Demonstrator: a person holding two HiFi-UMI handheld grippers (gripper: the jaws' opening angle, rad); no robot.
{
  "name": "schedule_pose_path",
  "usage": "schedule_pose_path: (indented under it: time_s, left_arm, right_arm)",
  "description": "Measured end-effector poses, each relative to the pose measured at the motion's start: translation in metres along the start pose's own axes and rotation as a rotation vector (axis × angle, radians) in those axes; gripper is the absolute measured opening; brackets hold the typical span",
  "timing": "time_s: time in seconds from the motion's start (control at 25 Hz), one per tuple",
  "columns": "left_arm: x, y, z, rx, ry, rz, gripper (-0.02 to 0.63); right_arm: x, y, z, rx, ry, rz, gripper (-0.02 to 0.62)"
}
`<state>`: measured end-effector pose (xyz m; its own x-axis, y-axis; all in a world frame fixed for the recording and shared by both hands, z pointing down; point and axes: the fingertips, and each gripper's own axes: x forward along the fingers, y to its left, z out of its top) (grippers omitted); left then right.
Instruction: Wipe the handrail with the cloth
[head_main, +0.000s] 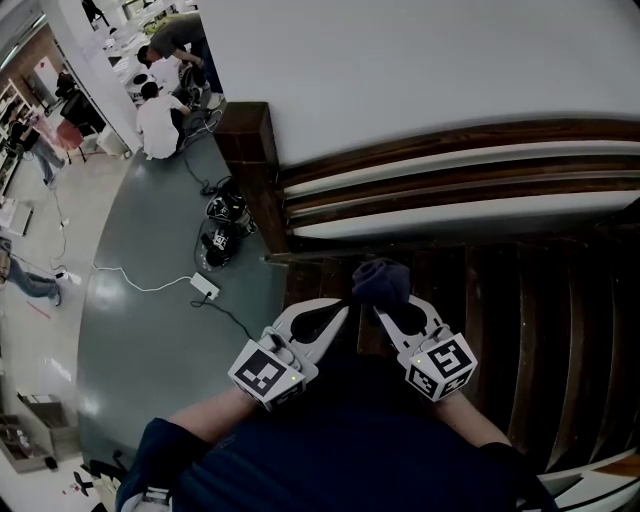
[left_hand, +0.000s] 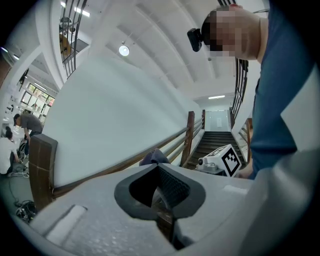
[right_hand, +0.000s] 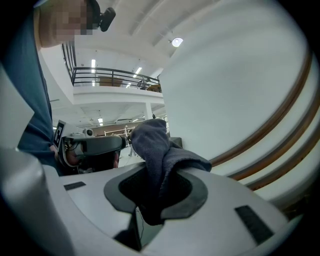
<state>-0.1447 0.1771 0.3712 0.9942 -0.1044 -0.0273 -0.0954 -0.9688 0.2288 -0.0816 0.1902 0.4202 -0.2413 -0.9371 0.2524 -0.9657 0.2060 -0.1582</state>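
Two claws meet over a staircase.

Head view: the right claw (head_main: 388, 303) is clamped on a dark, bunched cloth (head_main: 380, 280). The cloth stands up from the tips just below the handrail (head_main: 450, 133), a long band of polished brown wood. The handrail runs along a smooth white panel (head_main: 420, 60) to a square post (head_main: 243, 130). The left claw (head_main: 343, 305) lies just beside the cloth with its tips together, probably to steady or tuck the bundle before wiping. Whether it touches the fabric cannot be told. Dark wooden stairs (head_main: 530, 330) lie beneath, and a grey-green floor (head_main: 150, 300) lies to the left.

Left gripper view: the left claw (left_hand: 159, 167) is closed, its ribbed pads meeting with nothing seen between them. The cloth (left_hand: 153, 157) peeks up just behind the tips. Beyond it the handrail (left_hand: 110, 169) slopes upward from the post (left_hand: 41, 170).

Right gripper view: the right claw (right_hand: 160, 192) pinches the cloth (right_hand: 155, 145) at its lower end, so a soft, nappy wad projects forward as the wiping face. The handrail (right_hand: 282, 122) curves past at the right, apart from the cloth, so wiping appears not yet begun.
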Motion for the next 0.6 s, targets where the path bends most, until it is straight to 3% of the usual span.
schedule_pose_path:
  time_s: [0.28, 0.6]
  left_arm:
    - [0.003, 0.017, -0.006, -0.022, 0.005, 0.011, 0.003]
    - [0.054, 0.070, 0.008, 0.024, 0.036, 0.053, 0.003]
  right_arm:
    - [0.007, -0.017, -0.004, 0.001, 0.007, -0.024, 0.087]
    - [0.048, -0.085, 0.013, 0.027, -0.006, -0.013, 0.087]
